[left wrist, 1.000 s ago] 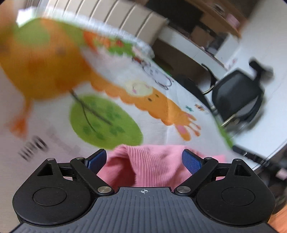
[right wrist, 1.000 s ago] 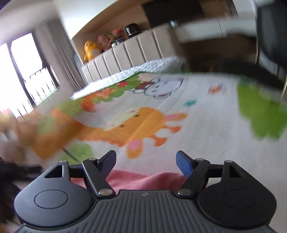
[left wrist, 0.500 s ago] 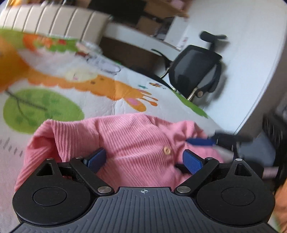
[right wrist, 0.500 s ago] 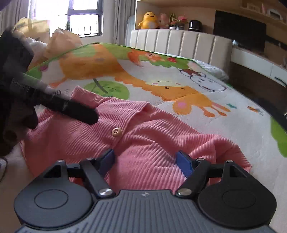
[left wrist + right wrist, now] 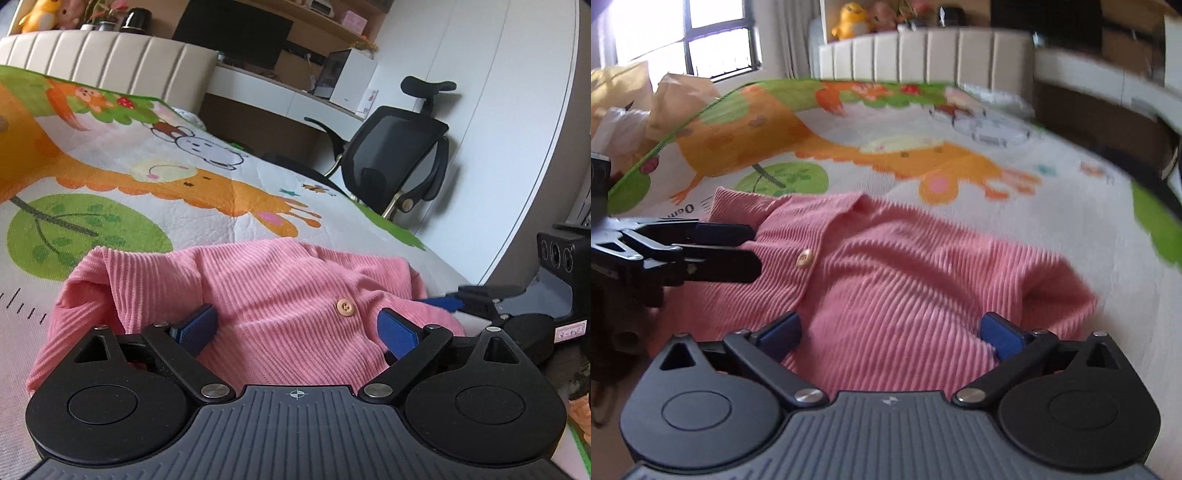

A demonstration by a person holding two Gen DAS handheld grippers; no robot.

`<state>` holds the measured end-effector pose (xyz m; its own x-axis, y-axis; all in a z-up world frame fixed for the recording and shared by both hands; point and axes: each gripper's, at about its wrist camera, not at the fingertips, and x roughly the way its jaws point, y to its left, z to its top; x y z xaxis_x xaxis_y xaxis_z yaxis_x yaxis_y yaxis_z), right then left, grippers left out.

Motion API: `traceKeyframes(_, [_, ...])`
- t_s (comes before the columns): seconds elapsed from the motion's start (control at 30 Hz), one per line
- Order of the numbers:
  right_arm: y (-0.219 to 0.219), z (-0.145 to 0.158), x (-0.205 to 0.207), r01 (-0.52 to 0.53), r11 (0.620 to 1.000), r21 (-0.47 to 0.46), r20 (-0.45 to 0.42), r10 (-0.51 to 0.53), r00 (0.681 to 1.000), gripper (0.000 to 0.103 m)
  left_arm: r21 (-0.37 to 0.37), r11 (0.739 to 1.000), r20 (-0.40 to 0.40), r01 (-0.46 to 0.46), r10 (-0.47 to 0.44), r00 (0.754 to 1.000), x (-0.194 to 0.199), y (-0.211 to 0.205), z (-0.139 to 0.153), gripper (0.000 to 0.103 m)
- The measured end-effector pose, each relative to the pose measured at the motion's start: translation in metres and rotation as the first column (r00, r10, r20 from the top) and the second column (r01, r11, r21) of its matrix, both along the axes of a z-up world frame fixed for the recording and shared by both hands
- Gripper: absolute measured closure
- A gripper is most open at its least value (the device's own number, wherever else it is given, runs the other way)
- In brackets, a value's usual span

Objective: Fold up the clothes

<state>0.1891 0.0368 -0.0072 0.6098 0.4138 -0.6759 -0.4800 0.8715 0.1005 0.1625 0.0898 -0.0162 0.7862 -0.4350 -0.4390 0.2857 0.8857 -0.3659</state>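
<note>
Quilt [image 5: 229, 229] under pink top [image 5: 280, 295]; window [image 5: 713, 40] only R view; both grippers [image 5: 297, 328] [image 5: 890, 332] spread, R just widened.

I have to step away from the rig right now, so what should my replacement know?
Left gripper: jaws wide, pink ribbed top bunched between the pads, not pinched.
Right gripper: jaws have just been opening, now wide, the top's cloth between them, not gripped.
The top lies rumpled on the cartoon-print bedspread, collar and one button facing up.
Done: garment set down on the bed.
Left: spread it flat, then fold; no neat fold shows yet.
</note>
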Motion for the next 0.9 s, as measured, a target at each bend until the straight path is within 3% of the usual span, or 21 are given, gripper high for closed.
traceKeyframes(0.17, [0.014,-0.010,-0.011,-0.010,0.996,-0.092,0.073,0.017,0.997,0.000,-0.016,1.000,-0.001,0.000,0.000,1.000,0.000,0.003,-0.001,0.006])
traceKeyframes(0.23, [0.013,-0.011,-0.011,-0.014,0.996,-0.085,0.073,0.020,0.997,0.000,-0.032,0.999,-0.004,0.002,-0.002,1.000,0.000,0.005,0.000,0.006])
traceKeyframes(0.33, [0.013,-0.011,-0.012,-0.012,0.996,-0.084,0.078,0.018,0.997,0.000,-0.147,0.989,0.000,-0.034,0.034,0.999,0.001,0.024,0.000,0.006])
traceKeyframes(0.4, [0.013,-0.011,-0.013,-0.008,0.996,-0.087,0.084,0.016,0.996,0.000,-0.212,0.970,0.003,-0.116,0.119,0.993,0.001,0.040,0.000,0.006])
traceKeyframes(0.53, [0.014,-0.010,-0.014,-0.008,0.996,-0.085,0.085,0.015,0.996,0.000,-0.281,0.939,-0.088,-0.197,0.179,0.980,0.010,0.059,-0.015,0.006])
traceKeyframes(0.9, [0.013,-0.011,-0.013,-0.005,0.997,-0.081,0.086,0.012,0.996,0.000,-0.331,0.925,-0.088,-0.188,0.169,0.982,0.013,0.066,-0.019,0.005])
